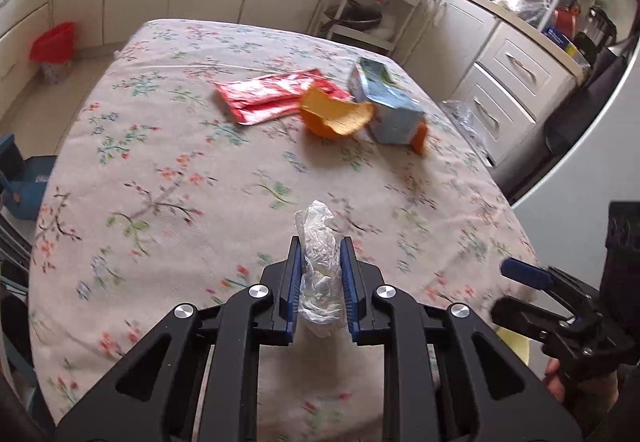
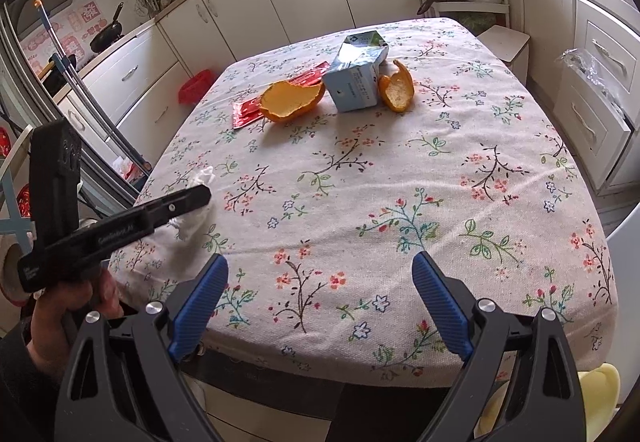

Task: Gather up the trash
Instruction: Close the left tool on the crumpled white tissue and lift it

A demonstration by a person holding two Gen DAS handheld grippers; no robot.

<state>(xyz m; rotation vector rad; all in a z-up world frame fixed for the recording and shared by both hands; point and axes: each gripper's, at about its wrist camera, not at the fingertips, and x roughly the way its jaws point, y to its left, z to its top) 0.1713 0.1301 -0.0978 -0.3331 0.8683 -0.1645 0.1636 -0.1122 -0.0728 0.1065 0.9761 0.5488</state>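
Pinched between the left gripper's (image 1: pixel 320 262) blue pads, a crumpled plastic wad (image 1: pixel 320 266) hangs above the near table (image 1: pixel 160 162) edge, probably bound for a bin. Right gripper (image 2: pixel 320 298) hovers spread and empty, while orange peel (image 2: pixel 290 100), carton (image 2: pixel 354 82) and red wrapper (image 1: pixel 268 98) wait at the far end.

We record a beige tablecloth (image 2: pixel 440 202) printed with red, blue and green floral sprigs, carrying toward its far edge a red foil wrapper (image 1: pixel 272 96), orange peel (image 2: pixel 290 102) with pale pith, and a light-blue carton (image 2: pixel 354 82).
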